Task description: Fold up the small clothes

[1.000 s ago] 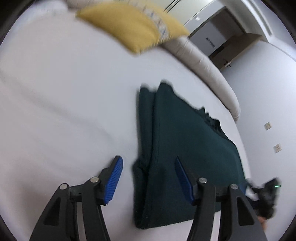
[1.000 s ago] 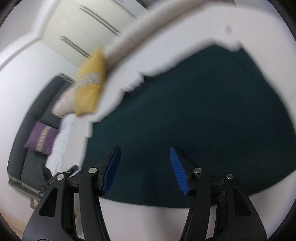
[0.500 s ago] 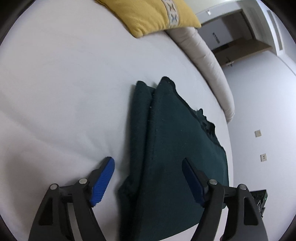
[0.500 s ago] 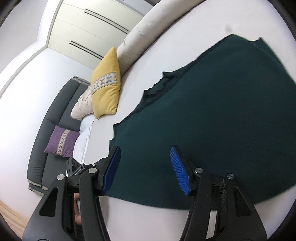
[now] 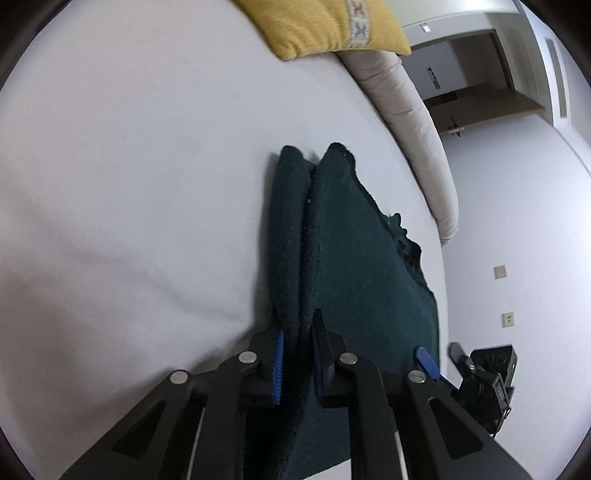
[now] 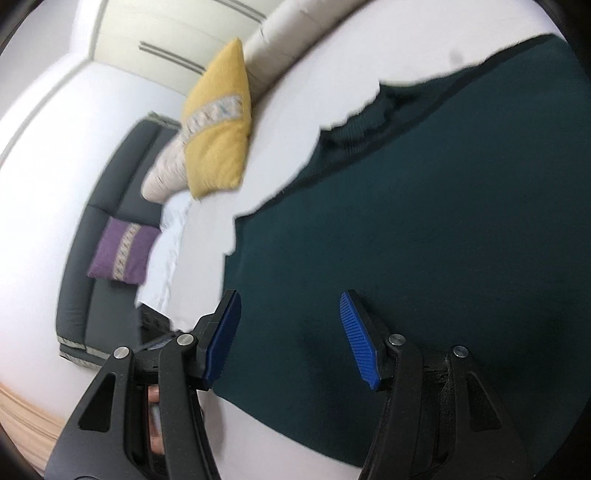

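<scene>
Surface: a wide white bed sheet (image 5: 129,166) is carrying the work; it is lying smooth, with faint creases only.
Garment: a dark green, thick-knit small garment (image 5: 362,258) is lying flat on the sheet, already doubled, its folded edge (image 5: 291,236) forming a raised ridge along the left side.
Handling: the knit is judged soft, limp and light, with a rough pile that is unlikely to slip between ribbed pads; it is likely to sag wherever it is unsupported.
Hold points: the doubled ridge and the near corners are offering the firmest bite, since several layers are stacked there.
Background: a mustard-yellow square cushion (image 5: 325,26) is resting against a long cream bolster (image 5: 410,122), well apart from the garment.
Left gripper (image 5: 297,360): its jaws are clenching the near end of the ridge, cloth pinched between the blue pads.
Right gripper (image 6: 290,338): its jaws are standing apart above the garment's near edge, grasping nothing.
</scene>
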Available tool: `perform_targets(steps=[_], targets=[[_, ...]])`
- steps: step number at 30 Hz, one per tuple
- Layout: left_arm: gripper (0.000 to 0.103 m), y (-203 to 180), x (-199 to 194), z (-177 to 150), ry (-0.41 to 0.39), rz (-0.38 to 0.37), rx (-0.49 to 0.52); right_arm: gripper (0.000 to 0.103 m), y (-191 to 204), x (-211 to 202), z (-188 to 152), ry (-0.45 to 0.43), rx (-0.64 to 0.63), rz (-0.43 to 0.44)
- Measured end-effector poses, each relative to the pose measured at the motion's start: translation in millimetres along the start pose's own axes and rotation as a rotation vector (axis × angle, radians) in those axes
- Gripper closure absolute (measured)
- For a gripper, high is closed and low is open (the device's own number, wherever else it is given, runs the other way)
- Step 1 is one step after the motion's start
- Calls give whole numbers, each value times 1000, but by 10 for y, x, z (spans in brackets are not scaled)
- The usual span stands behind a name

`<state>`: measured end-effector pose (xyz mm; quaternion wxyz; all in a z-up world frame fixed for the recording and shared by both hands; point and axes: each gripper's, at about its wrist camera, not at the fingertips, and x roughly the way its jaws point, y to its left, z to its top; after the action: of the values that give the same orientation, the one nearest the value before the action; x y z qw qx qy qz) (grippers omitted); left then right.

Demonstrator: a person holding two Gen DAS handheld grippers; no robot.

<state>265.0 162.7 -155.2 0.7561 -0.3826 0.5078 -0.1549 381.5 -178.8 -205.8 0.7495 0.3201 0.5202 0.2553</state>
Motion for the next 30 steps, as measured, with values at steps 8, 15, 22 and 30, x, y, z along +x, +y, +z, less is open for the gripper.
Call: perform_targets(steps=[8,15,22,30], targets=[[91,-731,-101,-51,-31,61,173,55,-110,121,-5,9,-7,-12],[91,-1824,286,-314,-1,22,352,53,-491,-527,118,-72,143,117],[90,-2188,1497,-750,146,8,380,55,-931,-802,182,-77,215,105],[39,-2091,821,-695,95,-196,315,54,-941,-773,173,-67,230,106]])
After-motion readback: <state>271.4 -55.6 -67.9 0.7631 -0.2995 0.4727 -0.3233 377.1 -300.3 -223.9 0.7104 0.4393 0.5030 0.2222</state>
